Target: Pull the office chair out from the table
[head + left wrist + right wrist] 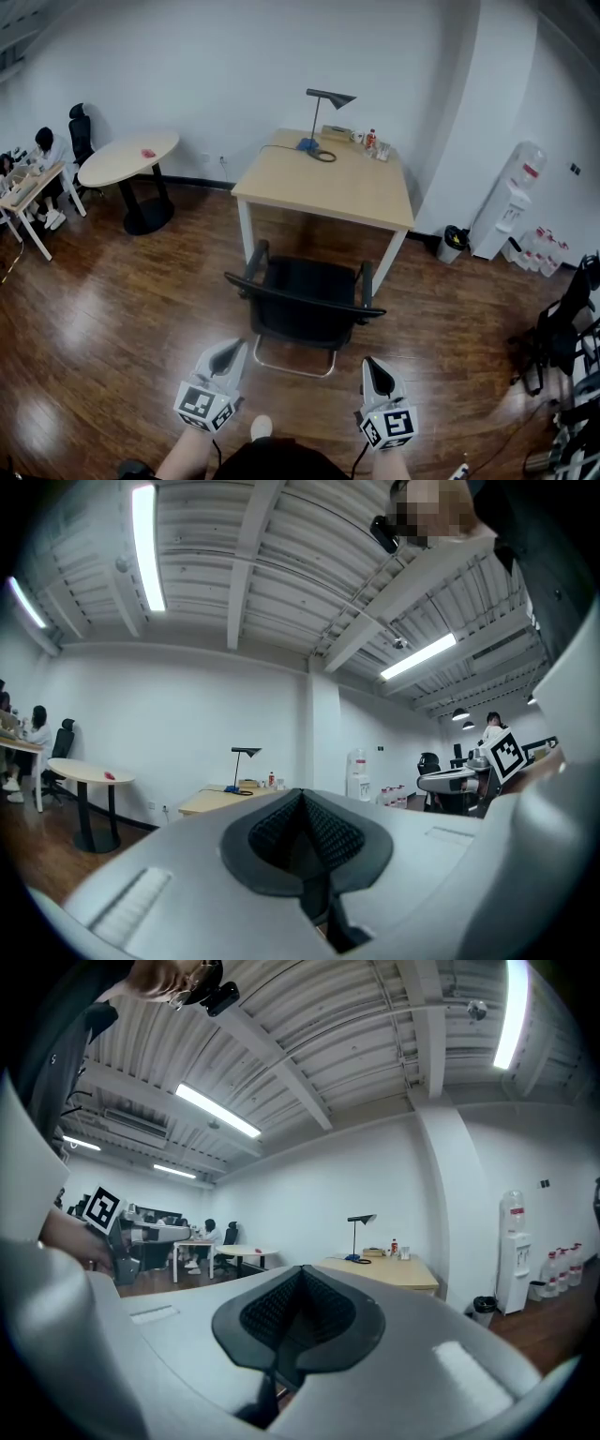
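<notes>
A black office chair [305,300] with armrests stands on the wooden floor, its seat facing the front edge of the light wood table [328,183]; the seat lies just outside the tabletop's edge. My left gripper [228,354] hovers near the chair's back at its left, shut with nothing in it. My right gripper [374,370] hovers at the back's right, also shut and empty. Neither touches the chair. In the left gripper view the left gripper [302,808] shows its pads pressed together, the table [225,801] far beyond. The right gripper [298,1286] looks the same, the table [384,1271] ahead.
A desk lamp [323,122], bottles and small items sit at the table's far edge. A round table [128,159] and a seated person [42,155] are at the left. A water dispenser [506,211], bin [452,242] and dark chairs [562,328] stand at the right.
</notes>
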`<state>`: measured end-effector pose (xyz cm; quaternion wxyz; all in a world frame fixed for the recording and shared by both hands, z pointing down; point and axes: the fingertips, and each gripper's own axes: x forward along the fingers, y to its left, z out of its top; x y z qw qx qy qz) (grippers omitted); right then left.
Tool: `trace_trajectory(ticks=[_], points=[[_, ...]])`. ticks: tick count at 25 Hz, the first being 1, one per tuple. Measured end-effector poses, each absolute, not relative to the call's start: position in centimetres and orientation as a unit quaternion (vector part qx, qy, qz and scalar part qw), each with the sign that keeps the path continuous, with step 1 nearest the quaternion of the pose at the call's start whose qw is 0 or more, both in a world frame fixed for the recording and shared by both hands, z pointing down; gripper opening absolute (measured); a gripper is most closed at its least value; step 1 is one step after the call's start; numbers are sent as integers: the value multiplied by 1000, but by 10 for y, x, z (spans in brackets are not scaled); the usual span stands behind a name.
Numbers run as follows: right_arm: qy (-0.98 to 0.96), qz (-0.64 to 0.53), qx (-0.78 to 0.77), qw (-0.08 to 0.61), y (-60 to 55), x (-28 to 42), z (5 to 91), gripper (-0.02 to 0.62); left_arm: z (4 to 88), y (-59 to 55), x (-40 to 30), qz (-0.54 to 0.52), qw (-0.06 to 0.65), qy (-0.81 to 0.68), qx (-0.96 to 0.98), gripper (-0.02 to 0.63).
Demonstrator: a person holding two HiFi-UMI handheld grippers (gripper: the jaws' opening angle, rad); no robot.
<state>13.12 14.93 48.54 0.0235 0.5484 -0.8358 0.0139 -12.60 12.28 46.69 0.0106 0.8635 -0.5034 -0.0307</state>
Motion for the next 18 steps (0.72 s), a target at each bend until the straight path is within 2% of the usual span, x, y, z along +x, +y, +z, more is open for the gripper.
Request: trace_trajectory(ticks=[18], points=[[-831,25,556,12,146,133,489,12,472,115,-137,-43,37,-507,860,2]])
